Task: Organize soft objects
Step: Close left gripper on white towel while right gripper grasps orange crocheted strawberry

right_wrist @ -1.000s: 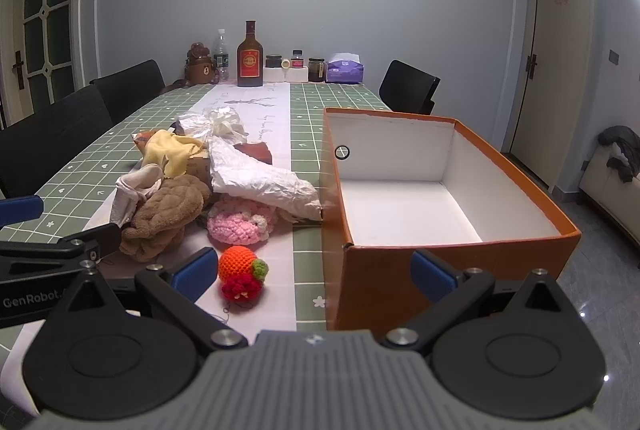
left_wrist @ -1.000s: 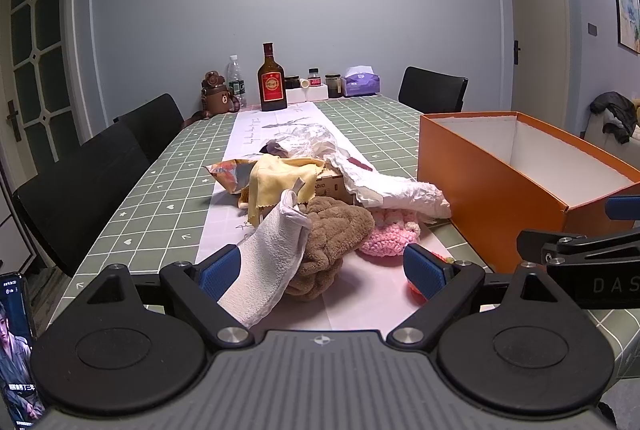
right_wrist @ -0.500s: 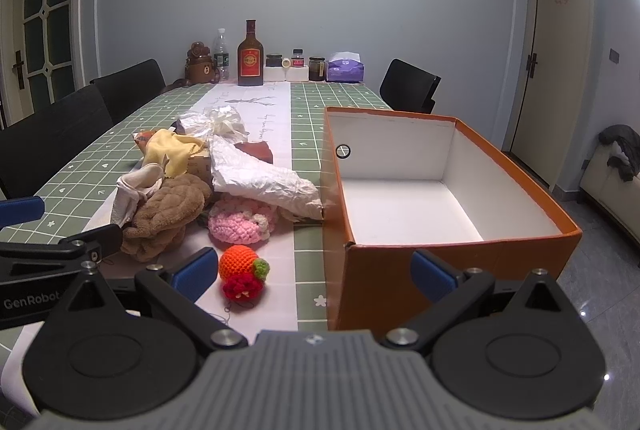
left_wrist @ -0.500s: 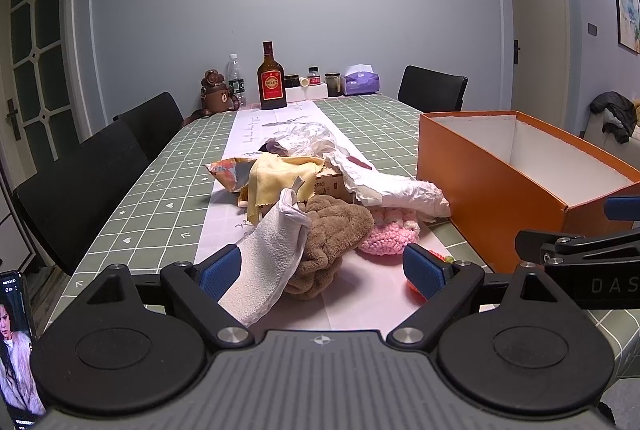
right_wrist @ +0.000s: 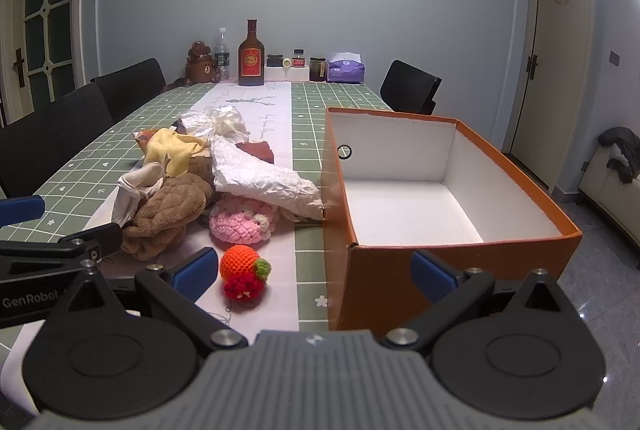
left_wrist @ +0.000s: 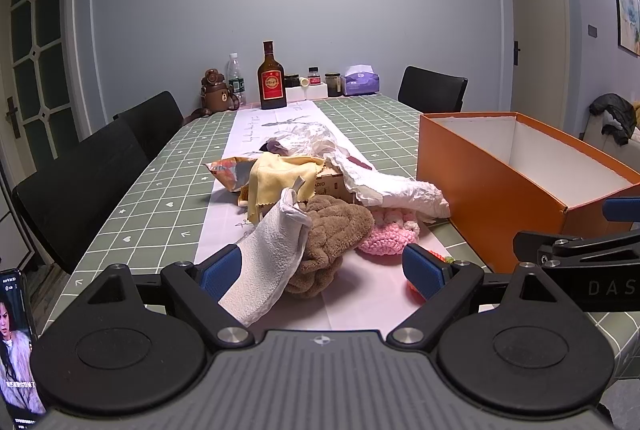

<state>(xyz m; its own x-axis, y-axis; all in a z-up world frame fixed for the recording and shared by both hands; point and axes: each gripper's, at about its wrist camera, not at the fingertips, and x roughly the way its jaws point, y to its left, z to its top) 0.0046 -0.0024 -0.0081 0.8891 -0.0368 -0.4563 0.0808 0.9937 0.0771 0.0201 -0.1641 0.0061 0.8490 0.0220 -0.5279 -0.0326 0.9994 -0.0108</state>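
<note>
A pile of soft things lies on the table's white runner: a white cloth (left_wrist: 268, 262), a brown plush towel (left_wrist: 332, 230), a pink crochet piece (left_wrist: 386, 240), a yellow cloth (left_wrist: 280, 176) and crumpled white paper (left_wrist: 400, 186). An orange crochet fruit (right_wrist: 242, 264) lies nearest, in the right wrist view. An open orange box (right_wrist: 448, 190) with a white, empty inside stands to the right. My left gripper (left_wrist: 320, 272) is open just before the white cloth and brown towel. My right gripper (right_wrist: 314, 274) is open, between the crochet fruit and the box's near corner.
A bottle (left_wrist: 272, 78), a water bottle, a bear figure (left_wrist: 214, 90), jars and a purple tissue box (left_wrist: 362, 82) stand at the table's far end. Black chairs (left_wrist: 80, 182) line the left side, one more at the far right. A phone (left_wrist: 16, 346) shows at lower left.
Both grippers have barely moved; the views shift very slightly. Nothing on the table has changed place.
</note>
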